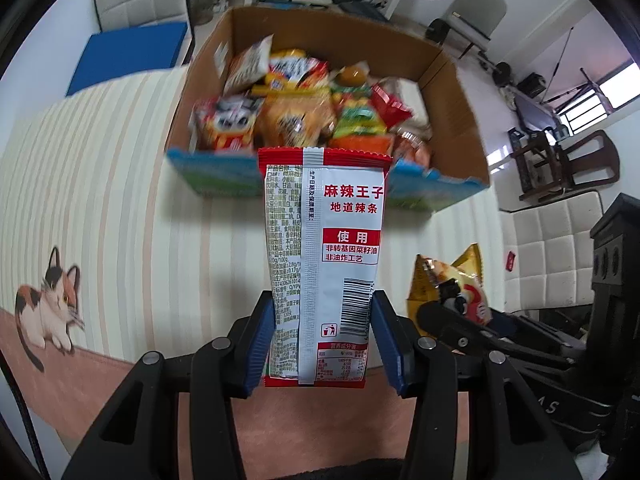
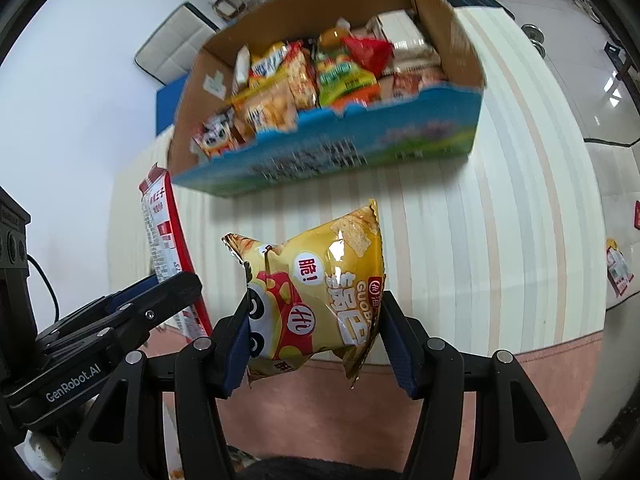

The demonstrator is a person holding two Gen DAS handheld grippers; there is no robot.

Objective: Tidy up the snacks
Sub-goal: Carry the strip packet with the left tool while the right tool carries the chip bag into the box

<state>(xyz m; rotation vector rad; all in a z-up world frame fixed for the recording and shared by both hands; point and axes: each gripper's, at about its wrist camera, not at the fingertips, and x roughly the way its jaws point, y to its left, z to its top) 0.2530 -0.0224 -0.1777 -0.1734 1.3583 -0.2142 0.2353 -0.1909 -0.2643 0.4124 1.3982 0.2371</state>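
My left gripper is shut on a red and white spicy-strip packet, held upright above the table just short of the cardboard snack box. My right gripper is shut on a yellow crisps bag, also held above the table in front of the box. The box holds several snack packets. The right gripper and its yellow bag show at the right of the left wrist view. The left gripper and its packet show at the left of the right wrist view.
The striped tablecloth with a cat picture covers the table. A blue pad and white chair lie beyond the box. A white padded chair stands to the right. Another packet lies on the floor far right.
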